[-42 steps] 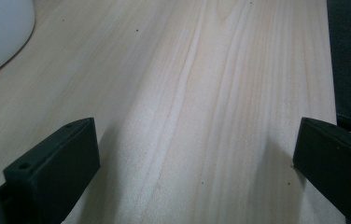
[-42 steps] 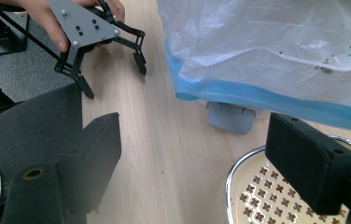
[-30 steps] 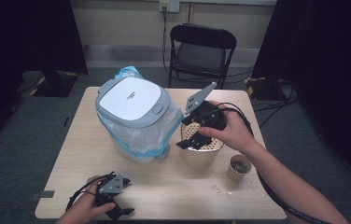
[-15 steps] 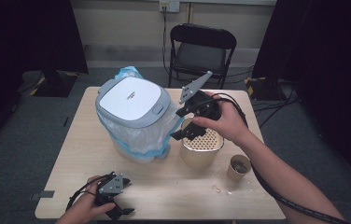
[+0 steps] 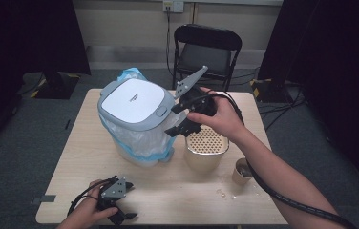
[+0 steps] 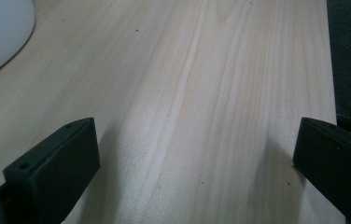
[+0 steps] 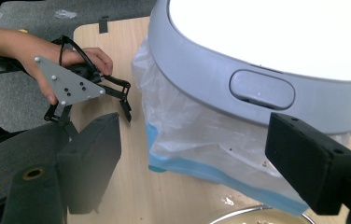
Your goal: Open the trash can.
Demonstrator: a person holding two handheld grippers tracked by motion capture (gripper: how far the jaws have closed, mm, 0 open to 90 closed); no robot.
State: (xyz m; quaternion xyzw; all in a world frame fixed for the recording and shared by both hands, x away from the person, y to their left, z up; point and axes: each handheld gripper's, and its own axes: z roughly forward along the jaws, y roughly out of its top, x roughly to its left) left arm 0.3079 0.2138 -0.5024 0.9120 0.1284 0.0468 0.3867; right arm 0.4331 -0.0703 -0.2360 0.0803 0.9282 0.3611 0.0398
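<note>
Right gripper (image 5: 180, 120) hangs open and empty beside the grey-lidded white bin with its blue-edged plastic liner (image 5: 137, 117), lined up on its lid button (image 7: 262, 89).

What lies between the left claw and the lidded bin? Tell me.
Bare tabletop. In the high view the left claw rests near the table's front edge, and light wood separates it from the bin with its plastic liner.

Bin, bowl, cup on table, chair behind.
Bin (image 5: 134, 114) frame centre-left on table (image 5: 87, 143); bowl (image 5: 206, 150) just right of it; cup (image 5: 241, 171) lower right of bowl; chair (image 5: 206, 52) top centre.
</note>
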